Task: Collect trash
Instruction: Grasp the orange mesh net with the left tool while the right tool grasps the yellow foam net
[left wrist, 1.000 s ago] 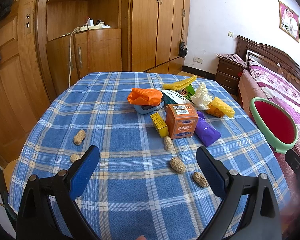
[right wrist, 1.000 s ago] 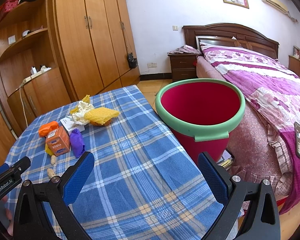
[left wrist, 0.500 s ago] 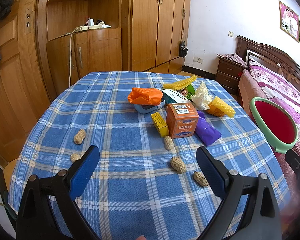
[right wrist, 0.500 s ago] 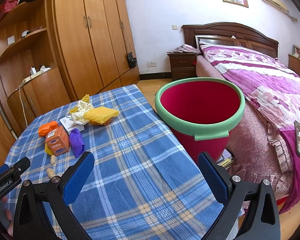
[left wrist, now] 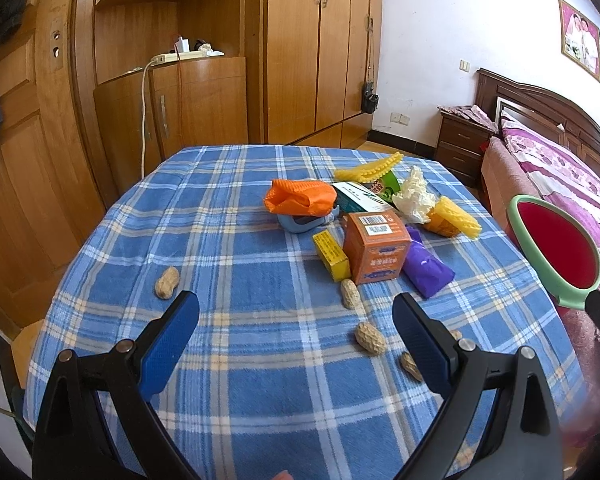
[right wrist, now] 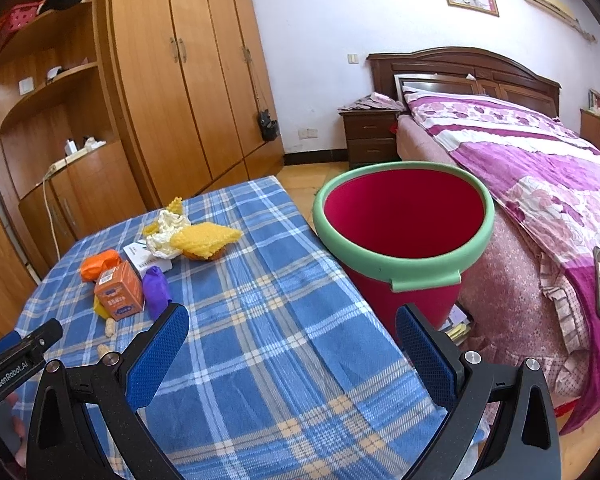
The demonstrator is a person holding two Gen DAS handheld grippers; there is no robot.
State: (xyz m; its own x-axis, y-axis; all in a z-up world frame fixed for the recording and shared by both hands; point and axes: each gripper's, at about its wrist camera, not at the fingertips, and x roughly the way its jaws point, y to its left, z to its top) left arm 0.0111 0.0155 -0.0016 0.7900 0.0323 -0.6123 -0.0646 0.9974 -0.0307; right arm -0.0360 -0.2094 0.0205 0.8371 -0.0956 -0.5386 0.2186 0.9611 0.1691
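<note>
Table with blue plaid cloth [left wrist: 228, 248]; trash heaped toward its far right quarter. Red bucket with green rim [right wrist: 404, 268] stands off the table's right edge, between table and bed, apparently empty.

Left gripper [left wrist: 296, 320]: fingers spread wide, nothing between them, hovering over the near part of the cloth. Right gripper [right wrist: 292, 330]: fingers likewise spread wide and empty, aimed between the table edge and the bucket.

Heap: orange carton [left wrist: 376, 252] upright, a small yellow box [left wrist: 331, 255] touching its left side and a purple wrapper [left wrist: 426, 270] against its right. Behind them an orange foam net [left wrist: 300, 198] lying over a pale blue object, a white-and-green box, crumpled white paper [left wrist: 414, 196], and two yellow foam nets [left wrist: 454, 222].

Loose peanuts: one [left wrist: 350, 294] just in front of the carton, one [left wrist: 370, 339] near the left gripper's right finger, one [left wrist: 412, 366] partly hidden behind that finger, one [left wrist: 167, 282] apart on the left, just beyond the left finger.

Handling, judged: all light. The cartons look stiff and are best pinched across flat opposite faces. Foam nets and paper are soft and compressible, so a bite anywhere through the bulk should do. The wrapper is likely slick. Peanut shells are small, brittle and prone to roll; take them across the waist with a gentle squeeze.
</note>
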